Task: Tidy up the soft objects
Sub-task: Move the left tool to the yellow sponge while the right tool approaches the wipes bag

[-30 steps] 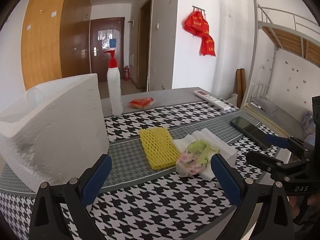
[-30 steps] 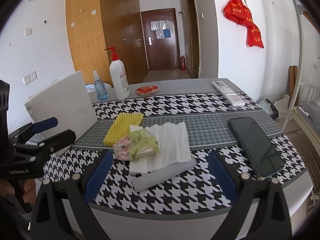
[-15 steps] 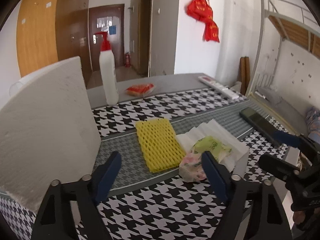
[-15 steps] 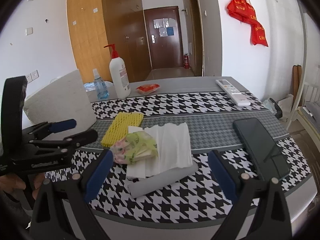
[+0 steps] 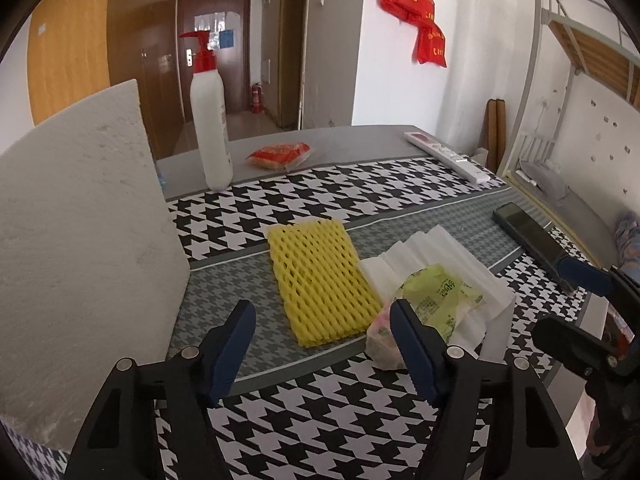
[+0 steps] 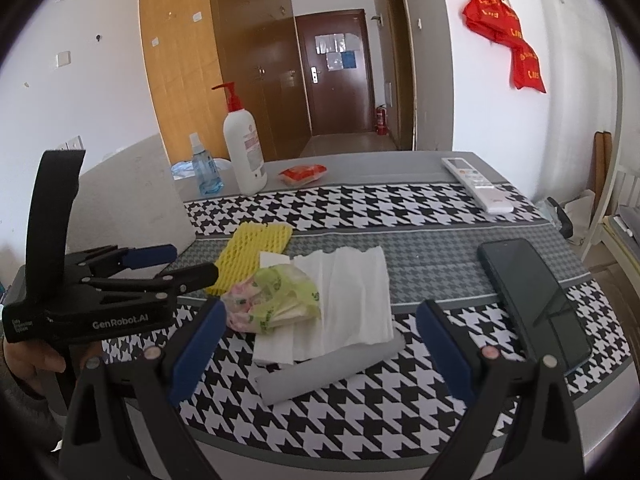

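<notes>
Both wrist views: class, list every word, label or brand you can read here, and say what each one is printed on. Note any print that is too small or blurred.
"GenRobot.AI": white lettering on the side of the left gripper.
Small white print at that gripper's rear end: too small to read.
Yellow characters on the red bags on the wall: blurred.
Green print on the crumpled plastic bag: too small to read.
Pink label on the pump bottle: unreadable.
</notes>
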